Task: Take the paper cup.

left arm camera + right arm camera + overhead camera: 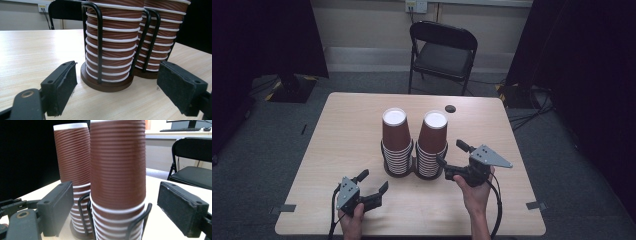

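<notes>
Two stacks of brown cups on the table, both of my grippers spread wide with nothing in them.

I start with the wooden table (337,130), the biggest thing before me, with a black folding chair (443,47) beyond its far edge. Near the table's middle a black wire holder (412,172) carries two stacks of upside-down ribbed paper cups: the left stack (396,142) and the right stack (432,145), side by side and nearly touching. My right gripper (451,161) sits just beside the right stack, jaws standing open; in the right gripper view that stack (117,175) rises between the pads, which do not press on it. My left gripper (373,184) rests low near the front edge, jaws spread and empty, pointing at the holder's base (106,83). A small dark disc (450,108) lies toward the far edge.
</notes>
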Available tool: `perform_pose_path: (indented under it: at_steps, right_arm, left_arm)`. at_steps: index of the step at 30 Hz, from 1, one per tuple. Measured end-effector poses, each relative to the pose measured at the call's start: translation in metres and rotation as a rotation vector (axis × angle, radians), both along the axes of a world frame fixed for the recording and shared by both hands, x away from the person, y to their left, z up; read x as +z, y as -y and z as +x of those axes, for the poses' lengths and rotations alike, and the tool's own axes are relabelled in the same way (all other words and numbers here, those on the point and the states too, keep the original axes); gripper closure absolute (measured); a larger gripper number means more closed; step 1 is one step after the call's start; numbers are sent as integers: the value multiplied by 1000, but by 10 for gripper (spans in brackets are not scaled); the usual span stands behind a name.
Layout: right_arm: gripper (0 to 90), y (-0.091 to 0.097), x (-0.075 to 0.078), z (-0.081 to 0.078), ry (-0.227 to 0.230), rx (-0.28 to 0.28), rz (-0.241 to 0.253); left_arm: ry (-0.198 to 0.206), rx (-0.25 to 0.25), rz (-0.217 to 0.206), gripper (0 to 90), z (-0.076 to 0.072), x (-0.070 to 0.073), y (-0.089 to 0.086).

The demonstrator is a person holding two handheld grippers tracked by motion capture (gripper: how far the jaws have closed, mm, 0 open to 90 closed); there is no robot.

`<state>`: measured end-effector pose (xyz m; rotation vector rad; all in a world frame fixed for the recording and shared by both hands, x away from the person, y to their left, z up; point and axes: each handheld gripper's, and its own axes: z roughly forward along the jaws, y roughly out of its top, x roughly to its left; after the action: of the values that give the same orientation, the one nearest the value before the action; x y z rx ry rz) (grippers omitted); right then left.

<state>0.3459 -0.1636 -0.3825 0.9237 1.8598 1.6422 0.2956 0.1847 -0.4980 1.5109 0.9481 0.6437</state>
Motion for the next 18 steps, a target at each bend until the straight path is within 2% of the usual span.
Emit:
perform_pose_path:
  at_steps: [7,18]
  right_arm:
    - [134,-8,10,12,-5,34,-5]
    - [134,-16,26,29,18,44,-7]
  left_arm:
    - [2,-2,-7,160,0,0,0]
    - [5,-3,-2,161,-1,0,-1]
